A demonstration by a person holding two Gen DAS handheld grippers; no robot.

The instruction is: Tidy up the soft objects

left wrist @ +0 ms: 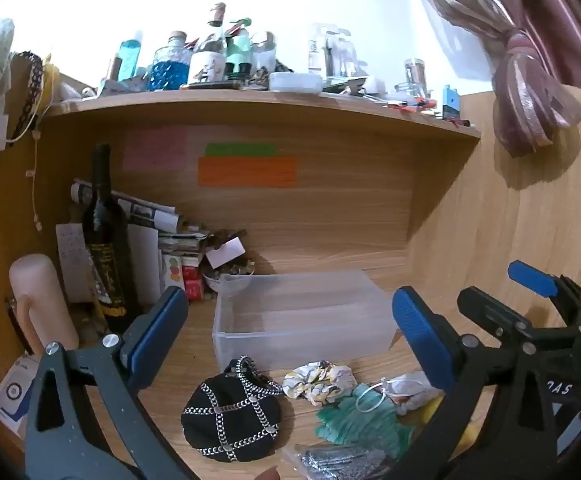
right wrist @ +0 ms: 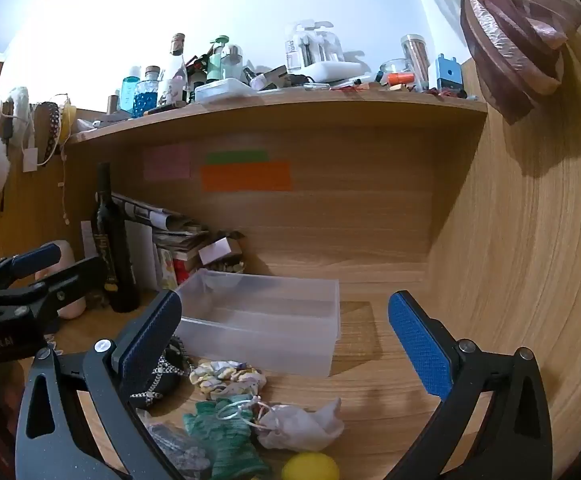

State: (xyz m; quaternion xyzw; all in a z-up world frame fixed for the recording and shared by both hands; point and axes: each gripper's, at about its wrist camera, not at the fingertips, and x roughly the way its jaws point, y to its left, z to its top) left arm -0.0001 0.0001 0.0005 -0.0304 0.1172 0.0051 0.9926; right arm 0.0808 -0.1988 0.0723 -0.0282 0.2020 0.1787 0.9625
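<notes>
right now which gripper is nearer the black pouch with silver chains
Left. The left gripper has the black chain-covered pouch between its fingers; the right gripper is off to the pouch's right.

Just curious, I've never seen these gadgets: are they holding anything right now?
Nothing is held. The left tool and right tool both stand open above the soft items, touching none.

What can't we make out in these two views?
- Yellow ball: right wrist view, cut off by the bottom edge; in the left view mostly behind the left tongs.
- Grey item: left view, cut by the bottom edge, identity unclear.
- Black pouch: right view, mostly behind the right tongs.
</notes>
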